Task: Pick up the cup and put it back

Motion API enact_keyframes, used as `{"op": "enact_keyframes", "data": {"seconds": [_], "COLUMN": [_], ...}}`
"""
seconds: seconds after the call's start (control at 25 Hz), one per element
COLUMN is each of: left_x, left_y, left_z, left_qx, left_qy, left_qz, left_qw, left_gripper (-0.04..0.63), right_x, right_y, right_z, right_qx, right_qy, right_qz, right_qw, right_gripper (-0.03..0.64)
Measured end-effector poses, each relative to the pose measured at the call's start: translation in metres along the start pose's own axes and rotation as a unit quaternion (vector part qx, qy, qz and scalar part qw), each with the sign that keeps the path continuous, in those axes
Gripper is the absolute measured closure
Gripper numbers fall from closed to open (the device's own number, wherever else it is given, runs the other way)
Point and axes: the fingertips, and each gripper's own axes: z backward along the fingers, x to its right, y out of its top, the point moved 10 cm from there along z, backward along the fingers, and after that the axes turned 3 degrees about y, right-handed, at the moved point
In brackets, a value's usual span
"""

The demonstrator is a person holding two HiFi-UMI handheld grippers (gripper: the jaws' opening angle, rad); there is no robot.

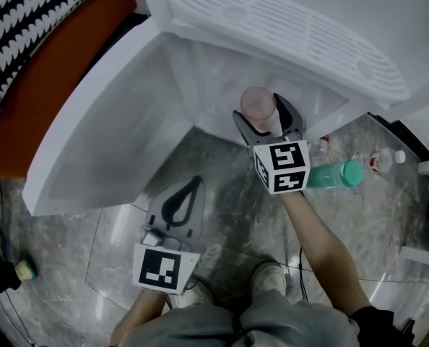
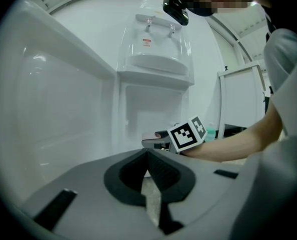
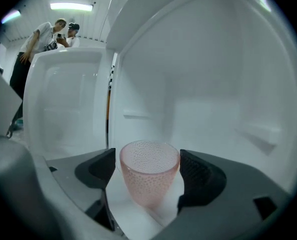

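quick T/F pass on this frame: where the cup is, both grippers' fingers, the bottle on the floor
1. The pink cup stands upright between the right gripper fingers. True.
2. The left gripper has its fingers spread wide. False: they are together, with nothing between them.
3. The cup sits on the floor. False: it is inside the open white fridge.
4. A green bottle lies on the floor on the right gripper's side. True.
5. The left gripper is reaching into the fridge. False: it is outside the fridge, over the floor.
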Motion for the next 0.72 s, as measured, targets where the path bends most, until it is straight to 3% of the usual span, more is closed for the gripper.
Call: {"op": "enact_keyframes", "data": {"seconds": [0.24, 0.44, 0.6, 0.72], "left_x": [0.001, 0.000, -0.001, 0.001], "left_y": [0.001, 0.005, 0.005, 0.007], "left_z": [-0.001, 0.003, 0.006, 0.007], "left_qx": [0.006, 0.017, 0.026, 0.030], "left_qy": [-0.003, 0.003, 0.024, 0.021], "left_qz": [0.003, 0.011, 0.014, 0.014], "left_qw": [1.0000, 0.9998, 0.9993, 0.9992], "left_gripper": [0.583, 0.583, 0.583, 0.583], "right_x": [-0.007, -0.028, -0.053, -0.067], "right_y": [0.004, 0.017, 0.019, 0.015], "right_z": [0.035, 0.086, 0.116, 0.126], "right_qx": [0.016, 0.050, 0.053, 0.052], "right_qy": [-0.006, 0.029, 0.062, 0.072], "right_qz": [-0.037, -0.067, -0.057, -0.054], "right_qw": [0.999, 0.996, 0.995, 0.995], "right_gripper": [0.224, 0.232, 0.371, 0.569]}}
